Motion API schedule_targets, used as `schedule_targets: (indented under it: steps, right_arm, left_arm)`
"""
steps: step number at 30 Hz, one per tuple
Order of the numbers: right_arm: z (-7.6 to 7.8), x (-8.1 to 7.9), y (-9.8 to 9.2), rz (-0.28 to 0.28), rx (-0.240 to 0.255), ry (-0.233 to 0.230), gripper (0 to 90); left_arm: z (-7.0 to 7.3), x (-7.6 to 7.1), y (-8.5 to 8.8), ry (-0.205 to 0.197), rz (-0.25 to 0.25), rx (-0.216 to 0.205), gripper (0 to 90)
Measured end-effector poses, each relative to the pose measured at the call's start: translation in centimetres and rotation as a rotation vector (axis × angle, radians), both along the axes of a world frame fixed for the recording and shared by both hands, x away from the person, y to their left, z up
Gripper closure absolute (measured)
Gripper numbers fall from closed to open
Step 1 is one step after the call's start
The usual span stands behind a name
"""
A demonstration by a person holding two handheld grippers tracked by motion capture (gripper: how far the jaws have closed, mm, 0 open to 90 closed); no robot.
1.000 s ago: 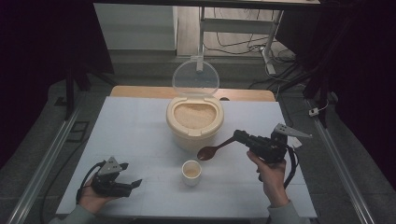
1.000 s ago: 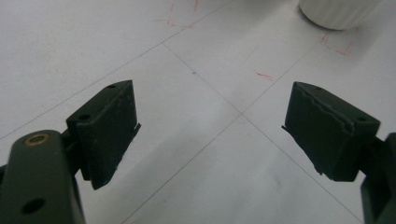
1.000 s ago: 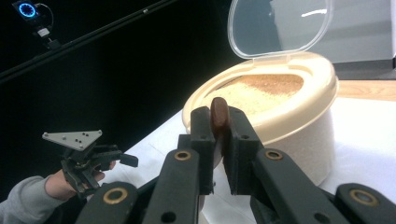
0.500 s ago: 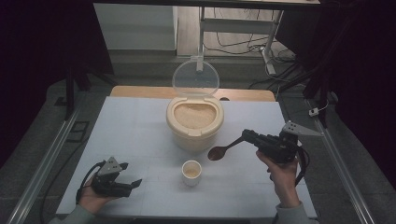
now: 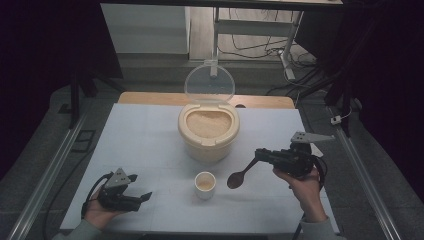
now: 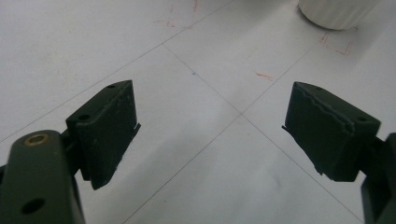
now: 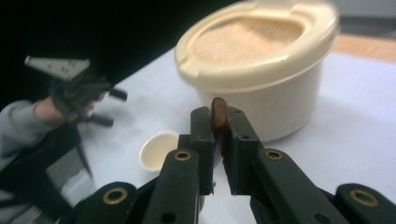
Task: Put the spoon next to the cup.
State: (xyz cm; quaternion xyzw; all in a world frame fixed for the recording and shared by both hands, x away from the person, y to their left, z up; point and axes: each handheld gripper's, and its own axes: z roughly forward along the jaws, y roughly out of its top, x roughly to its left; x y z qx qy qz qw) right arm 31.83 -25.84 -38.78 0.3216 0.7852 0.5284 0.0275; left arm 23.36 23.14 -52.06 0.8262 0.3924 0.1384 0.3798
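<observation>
A cream container (image 5: 208, 131) full of pale grain stands mid-table, its clear lid (image 5: 209, 84) hinged up behind it. In front of it is a small white cup (image 5: 204, 184) with some grain inside. My right gripper (image 5: 259, 154) is shut on the handle of a brown spoon (image 5: 235, 180), whose bowl hangs low just right of the cup. In the right gripper view the jaws (image 7: 219, 122) pinch the spoon (image 7: 219, 114) edge-on, with the container (image 7: 259, 60) and cup (image 7: 159, 149) beyond. My left gripper (image 5: 140, 186) rests at the front left, open (image 6: 210, 126) and holding nothing.
The white table (image 5: 150, 135) has thin grid lines and red marks. The cup's base (image 6: 336, 9) shows at the far right of the left gripper view. The left hand with its gripper (image 7: 114, 108) appears beyond the cup. A wooden edge and cables lie behind.
The spoon's bowl has shifted right, away from the cup, and dipped lower as the right hand drew slightly right. The left gripper has stayed put.
</observation>
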Motion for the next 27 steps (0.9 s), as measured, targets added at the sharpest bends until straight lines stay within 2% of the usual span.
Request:
schedule_targets:
  steps: [4,16,23,27]
  right_arm:
    - [-0.3,0.1,0.6,0.038,-0.054,0.034,82.9]
    - [-1.3,0.4,2.0,0.141,-0.155,0.121,82.9]
    - [-2.5,0.9,3.5,0.185,-0.196,0.165,82.6]
    - [-2.9,1.5,3.9,0.182,-0.182,0.181,82.4]
  left_arm:
    - [0.0,0.0,0.0,0.0,-0.001,0.0,17.0]
    - [-0.1,0.0,0.0,0.003,-0.009,0.004,17.0]
    - [-0.1,-0.1,-0.1,0.007,-0.013,0.007,17.0]
    - [-0.1,-0.1,0.0,0.009,-0.012,0.009,17.0]
